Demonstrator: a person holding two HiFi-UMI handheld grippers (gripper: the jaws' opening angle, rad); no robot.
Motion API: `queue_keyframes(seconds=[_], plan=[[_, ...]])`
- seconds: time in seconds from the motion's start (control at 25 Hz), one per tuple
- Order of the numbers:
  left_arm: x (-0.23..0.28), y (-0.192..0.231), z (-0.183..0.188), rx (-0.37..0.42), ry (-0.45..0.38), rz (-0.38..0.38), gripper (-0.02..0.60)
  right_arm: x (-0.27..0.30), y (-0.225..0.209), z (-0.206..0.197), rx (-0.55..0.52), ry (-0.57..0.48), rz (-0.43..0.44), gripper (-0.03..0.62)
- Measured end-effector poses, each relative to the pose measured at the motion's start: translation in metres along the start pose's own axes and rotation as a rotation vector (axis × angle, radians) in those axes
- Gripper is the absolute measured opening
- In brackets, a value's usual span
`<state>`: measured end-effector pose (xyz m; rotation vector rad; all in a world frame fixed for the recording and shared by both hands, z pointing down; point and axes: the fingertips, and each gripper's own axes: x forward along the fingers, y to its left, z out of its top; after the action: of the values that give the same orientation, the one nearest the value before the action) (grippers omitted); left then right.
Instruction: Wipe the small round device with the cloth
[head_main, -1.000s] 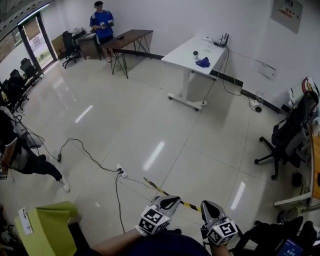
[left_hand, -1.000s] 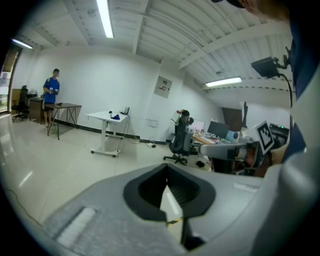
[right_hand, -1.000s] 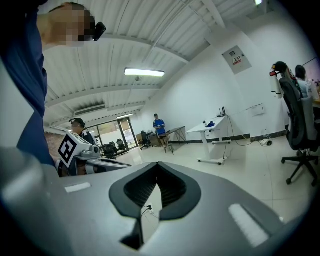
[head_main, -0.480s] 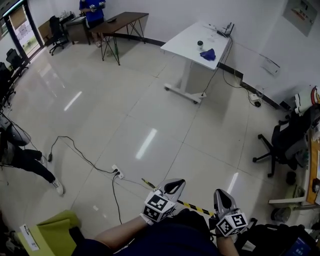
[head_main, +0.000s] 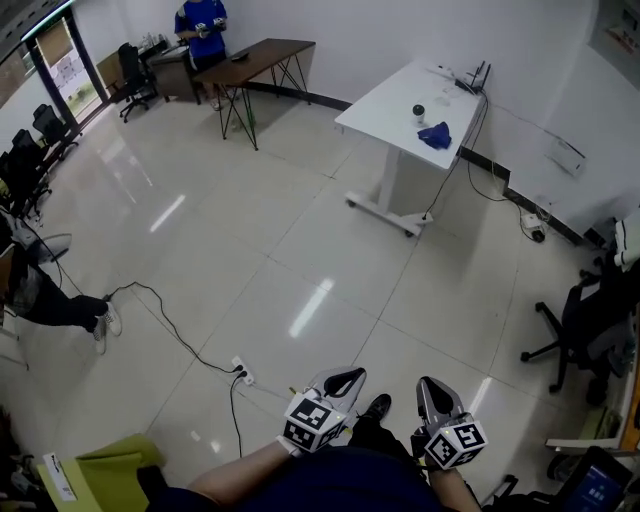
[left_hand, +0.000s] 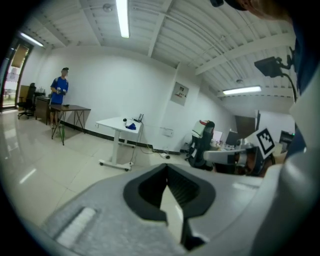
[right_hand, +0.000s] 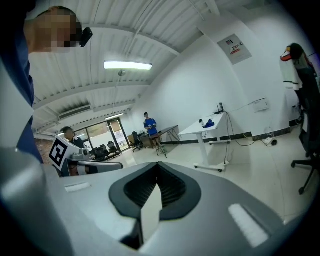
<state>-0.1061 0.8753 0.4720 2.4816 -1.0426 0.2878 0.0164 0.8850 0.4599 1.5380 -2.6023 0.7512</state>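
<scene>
The small round device (head_main: 418, 110) stands on a white table (head_main: 392, 112) far across the room, with the blue cloth (head_main: 435, 134) lying just beside it. Both are tiny in the left gripper view, as device (left_hand: 124, 120) and cloth (left_hand: 131, 126), and in the right gripper view, as device (right_hand: 201, 121) and cloth (right_hand: 209, 123). My left gripper (head_main: 345, 380) and right gripper (head_main: 432, 390) are held side by side low in the head view, several floor tiles short of the table. The left gripper (left_hand: 167, 172) and right gripper (right_hand: 157, 171) are both shut with nothing between the jaws.
A power strip (head_main: 243, 376) with a black cable lies on the tiled floor to my left. An office chair (head_main: 585, 325) stands at the right. A person in blue (head_main: 203, 25) stands by a brown desk (head_main: 262, 55) at the back. Someone's legs (head_main: 65, 308) reach in at the left.
Both grippers have been carried forward across the floor towards the white table, still shut. The striped floor tape and power strip have slid back under and beside me.
</scene>
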Motion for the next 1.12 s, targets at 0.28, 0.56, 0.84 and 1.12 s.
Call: queue_keyframes(seconds=[0.28,0.56,0.84,1.12], plan=[[0.085,-0.010,0.055,0.031,0.004,0.004,0.003,0.040,-0.067,0.049,0.003,-0.005,0.090,0.005],[0.141,0.008,0.072,0.080,0.028,0.023,0.003,0.070,-0.119,0.077,0.033,-0.012,0.075,0.006],[0.195,0.062,0.107,0.033,0.005,-0.035,0.003,0.129,-0.159,0.099,0.033,0.005,-0.005,0.006],[0.236,0.129,0.143,0.034,0.011,-0.157,0.003,0.209,-0.171,0.147,-0.025,0.008,-0.102,0.005]])
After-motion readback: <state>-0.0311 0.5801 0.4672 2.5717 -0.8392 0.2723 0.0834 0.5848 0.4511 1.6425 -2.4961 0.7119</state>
